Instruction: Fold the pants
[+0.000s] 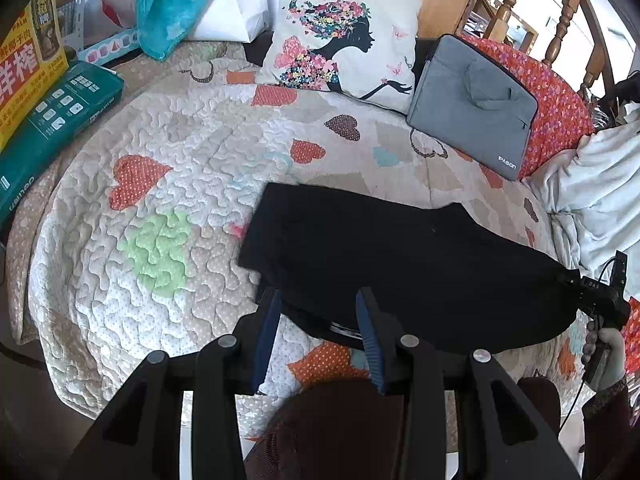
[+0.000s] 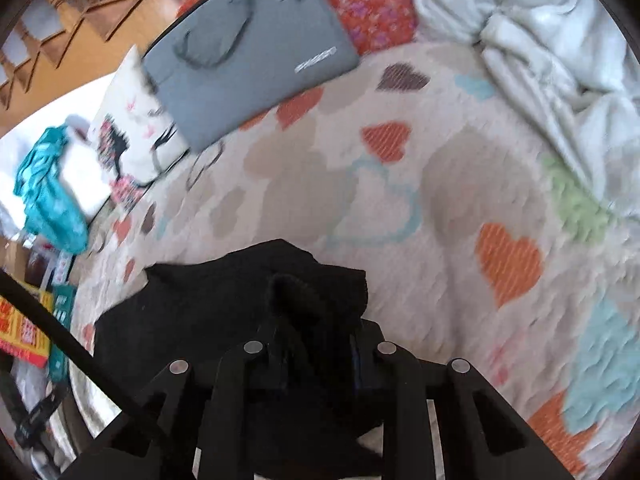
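**Black pants held up off the quilt at one end**

The black pants (image 1: 400, 264) lie across the near part of a bed covered by a heart-patterned quilt (image 1: 160, 200). In the left wrist view they form a broad dark slab running from the middle of the quilt out to the right, where the right gripper (image 1: 576, 284) meets the cloth at its far right edge, with a gloved hand (image 1: 604, 356) on the handle just below.

The left gripper (image 1: 318, 320) sits at the near edge of the pants with its jaws apart; the blue pads (image 1: 266, 340) straddle the hem, and quilt shows between them lower down (no cloth is pinched there).

In the right wrist view, which is blurred, the right gripper (image 2: 316, 320) has a bunch of the black pants (image 2: 240, 300) rising between its jaws, which are clamped on the fabric; the rest of the garment trails off to the left over the quilt (image 2: 440, 200).

Farther back on the bed, a grey laptop sleeve (image 1: 472, 108) leans against a red floral cushion (image 1: 552, 92), just beside a white pillow printed with a woman's silhouette (image 1: 340, 36). A pale crumpled blanket (image 1: 592, 196) is heaped at the right edge. At the left, a green box (image 1: 52, 128) and a yellow box (image 1: 28, 64) sit at the quilt's border, with a turquoise fleece (image 1: 172, 4) draped behind them.
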A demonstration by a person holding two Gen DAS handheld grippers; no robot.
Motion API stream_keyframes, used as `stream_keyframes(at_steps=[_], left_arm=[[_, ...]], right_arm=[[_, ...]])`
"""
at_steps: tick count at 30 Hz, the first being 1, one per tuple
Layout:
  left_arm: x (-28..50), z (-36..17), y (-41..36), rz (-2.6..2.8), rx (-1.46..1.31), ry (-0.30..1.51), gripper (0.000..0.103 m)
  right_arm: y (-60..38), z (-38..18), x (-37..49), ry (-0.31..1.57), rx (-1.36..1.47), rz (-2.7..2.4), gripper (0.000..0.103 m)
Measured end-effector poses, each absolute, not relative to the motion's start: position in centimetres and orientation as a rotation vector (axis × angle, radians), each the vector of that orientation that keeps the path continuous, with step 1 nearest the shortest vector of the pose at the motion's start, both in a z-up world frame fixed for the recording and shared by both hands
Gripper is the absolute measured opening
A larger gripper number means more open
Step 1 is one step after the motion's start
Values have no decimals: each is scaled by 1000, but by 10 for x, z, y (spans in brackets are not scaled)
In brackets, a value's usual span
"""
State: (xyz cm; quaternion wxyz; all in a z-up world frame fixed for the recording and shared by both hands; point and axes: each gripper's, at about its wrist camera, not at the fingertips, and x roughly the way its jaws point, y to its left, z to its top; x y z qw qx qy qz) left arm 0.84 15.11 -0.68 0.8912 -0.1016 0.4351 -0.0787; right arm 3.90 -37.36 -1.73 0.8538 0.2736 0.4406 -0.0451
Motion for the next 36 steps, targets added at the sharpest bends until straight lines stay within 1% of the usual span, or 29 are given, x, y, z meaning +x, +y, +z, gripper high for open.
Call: stream_keyframes(at_steps=[2, 3, 4, 5, 7, 9, 11, 12, 13, 16, 19, 23, 25, 28, 30, 31, 33, 35, 36], left_arm=[[9, -6, 150, -162, -210, 897, 44], [9, -6, 150, -161, -210, 896, 44], [10, -7, 150, -159, -212, 897, 45], [12, -9, 150, -157, -215, 900, 45], [13, -12, 151, -150, -227, 906, 45], [14, -15, 153, -152, -230, 905, 45], [16, -17, 154, -151, -236, 908, 45], [17, -19, 157, -152, -249, 909, 45], [18, -21, 159, -154, -260, 909, 46], [24, -28, 164, -159, -284, 914, 47], [39, -39, 167, -158, -296, 929, 49], [66, -54, 174, -190, -385, 945, 49], [84, -66, 175, -225, -459, 966, 49], [106, -84, 167, -242, -486, 1027, 48], [112, -89, 156, -251, -439, 1065, 29], [111, -87, 151, -245, -390, 1064, 13], [107, -83, 147, -260, -354, 1058, 10], [103, -80, 148, -277, -339, 1059, 3], [101, -79, 149, -289, -339, 1060, 3]], right_arm=[[-390, -22, 40, 937, 591, -138, 23], [-399, -29, 40, 955, 598, -174, 23], [-407, -39, 42, 981, 616, -205, 28], [-414, -47, 43, 1005, 632, -223, 37], [-433, -64, 37, 1022, 718, -232, 47], [-443, -65, 27, 984, 804, -206, 47], [-448, -57, 18, 963, 814, -230, 50], [-451, -50, 13, 950, 796, -273, 52], [-457, -42, 6, 932, 777, -329, 59], [-476, -13, -16, 849, 751, -493, 61], [-467, 14, -13, 814, 703, -451, 61], [-402, 39, 38, 846, 577, -221, 61], [-364, 36, 70, 879, 529, -113, 61], [-303, 20, 119, 950, 448, 30, 61], [-266, 7, 146, 998, 397, 112, 61], [-248, 0, 158, 1025, 376, 153, 61], [-217, -15, 173, 1072, 331, 206, 61], [-196, -28, 189, 1109, 261, 219, 61], [-190, -32, 197, 1120, 236, 214, 61]])
